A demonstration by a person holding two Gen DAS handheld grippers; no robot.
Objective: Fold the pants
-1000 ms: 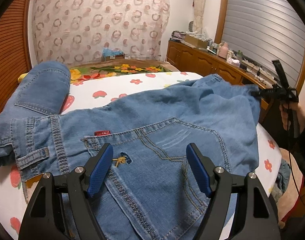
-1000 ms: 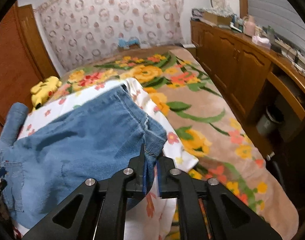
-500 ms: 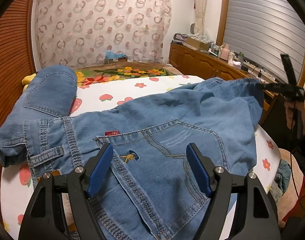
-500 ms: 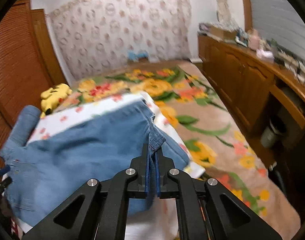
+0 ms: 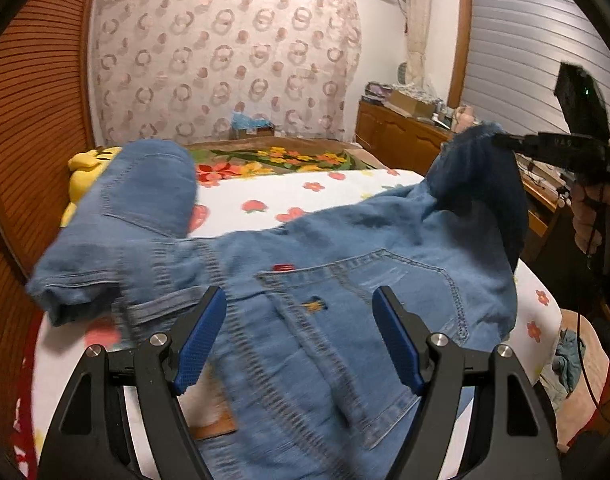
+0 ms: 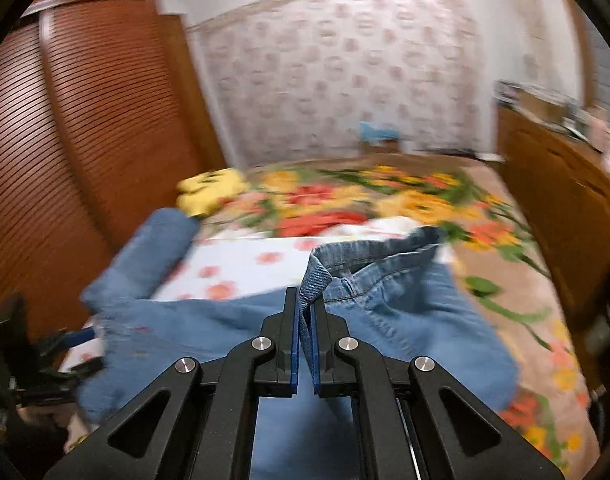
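- Denim pants (image 5: 345,280) are spread mid-frame on the bed (image 5: 345,196) for folding.
- A hem corner is pinched by the right gripper (image 6: 304,320), lower centre, for carrying over.
- The left gripper (image 5: 301,336), bottom centre, is held spread, gripping nothing.
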